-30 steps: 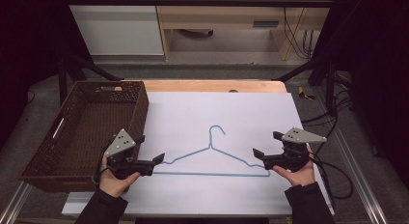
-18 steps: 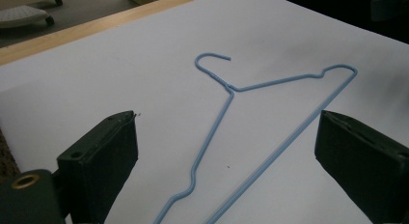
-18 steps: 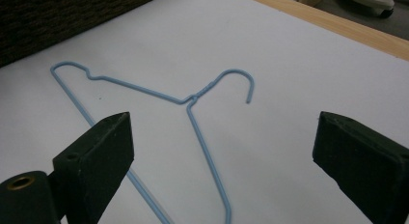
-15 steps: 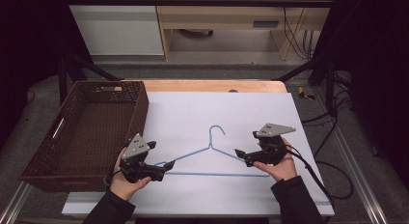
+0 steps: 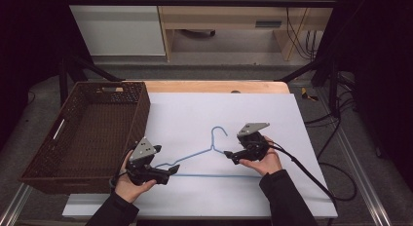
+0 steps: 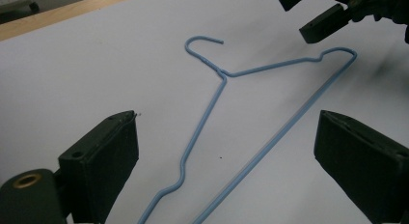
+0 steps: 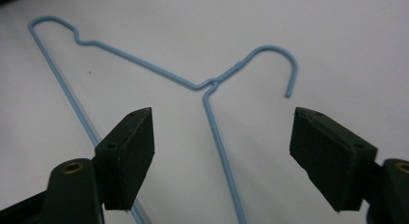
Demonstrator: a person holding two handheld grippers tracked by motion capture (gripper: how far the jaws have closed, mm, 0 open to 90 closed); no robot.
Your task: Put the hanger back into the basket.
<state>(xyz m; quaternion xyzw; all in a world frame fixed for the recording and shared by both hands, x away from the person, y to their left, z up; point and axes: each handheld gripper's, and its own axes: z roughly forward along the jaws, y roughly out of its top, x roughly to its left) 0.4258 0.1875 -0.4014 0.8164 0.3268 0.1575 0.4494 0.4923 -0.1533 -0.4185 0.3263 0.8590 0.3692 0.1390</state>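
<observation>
Straddling the hanger's [image 7: 212,84] right shoulder wire, the right gripper [image 7: 222,151] stands with its jaws spread; the wire runs up between them, touched by neither pad. These jaws have just been closing, and nothing is gripped. In the high view the right gripper [image 5: 228,156] points leftward at the hanger [image 5: 213,147], just right of the twisted neck, with the right hand [image 5: 263,160] under it and a cable trailing off toward the table's right edge.

The left gripper [image 6: 226,175] is likewise spread wide. Both the left shoulder wire and the bottom bar pass between its jaws, clear of the pads on either side. In the high view the left gripper [image 5: 168,175] sits at the hanger's left end, held from below by the left hand [image 5: 129,182], with a grey three-cornered plate on top.

The hanger [image 6: 226,79] is thin blue wire and lies flat on the white sheet [image 5: 195,114], near the sheet's middle and toward the person's side. Its hook points away from the person; its bottom bar runs roughly parallel to the near edge. The two grippers stand at opposite ends of it, well apart.

A brown wicker basket [image 5: 139,114] rests at the left, its right wall along the sheet's left edge, just beside the left gripper. A wooden table [image 5: 204,86] edge shows beyond the sheet.
</observation>
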